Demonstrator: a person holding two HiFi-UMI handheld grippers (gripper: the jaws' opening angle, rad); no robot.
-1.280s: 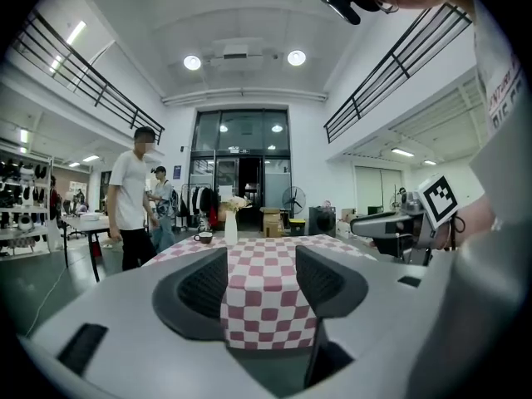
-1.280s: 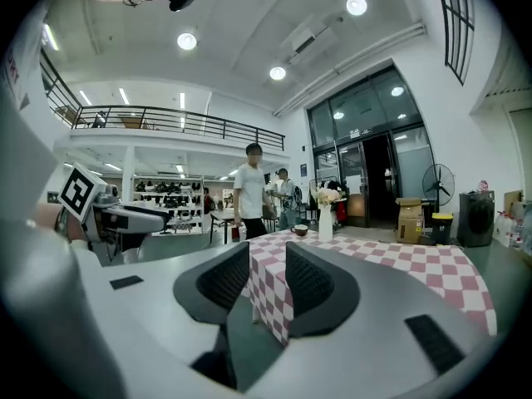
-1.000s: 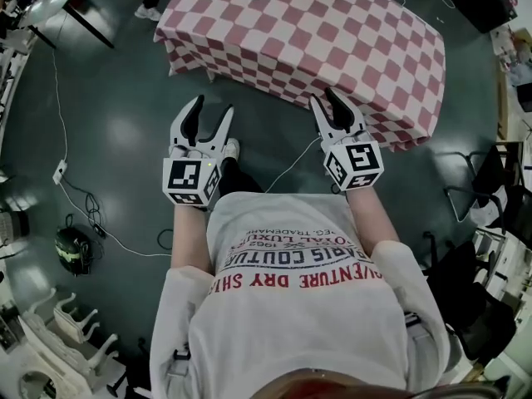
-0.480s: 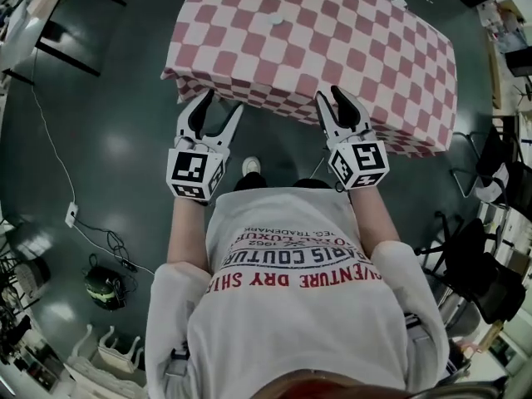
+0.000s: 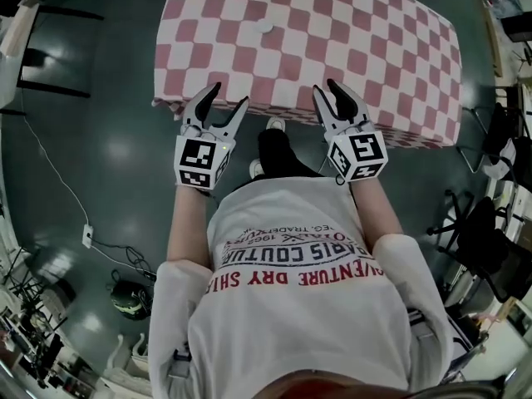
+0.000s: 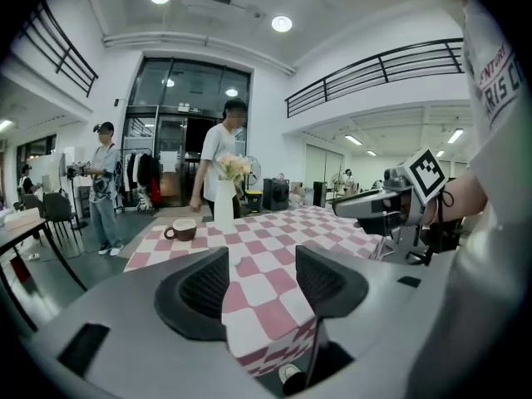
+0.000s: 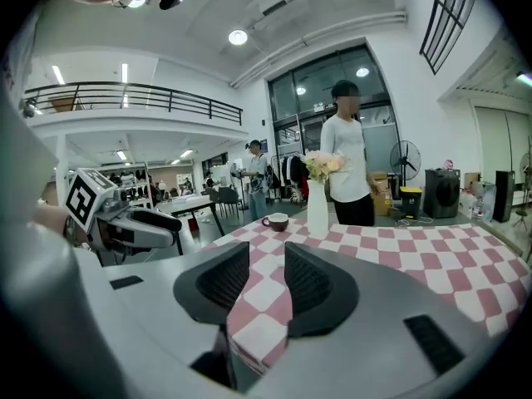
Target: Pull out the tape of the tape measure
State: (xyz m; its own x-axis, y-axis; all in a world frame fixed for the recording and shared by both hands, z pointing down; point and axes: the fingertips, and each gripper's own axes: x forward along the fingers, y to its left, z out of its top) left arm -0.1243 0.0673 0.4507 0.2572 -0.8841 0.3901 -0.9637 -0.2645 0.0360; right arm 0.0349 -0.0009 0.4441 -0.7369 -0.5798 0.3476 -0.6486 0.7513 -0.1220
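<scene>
A table under a red-and-white checked cloth (image 5: 332,23) fills the top of the head view. A small round white object (image 5: 264,26) lies on it; it may be the tape measure, but it is too small to tell. My left gripper (image 5: 229,94) hangs at the table's near edge, jaws open and empty. My right gripper (image 5: 327,87) is level with it to the right, also open and empty. In the left gripper view the jaws (image 6: 262,264) frame the cloth's corner. In the right gripper view the jaws (image 7: 266,264) frame the cloth too.
A white vase with flowers (image 6: 224,202) and a brown cup (image 6: 181,229) stand at the table's far end, with a person (image 6: 220,165) behind them. Other people stand further back. Chairs (image 5: 490,165) are at the right, a cable (image 5: 50,173) on the floor at the left.
The table has come closer in the head view. Both grippers moved forward, from over the floor to the table's near edge. Their jaws stayed open.
</scene>
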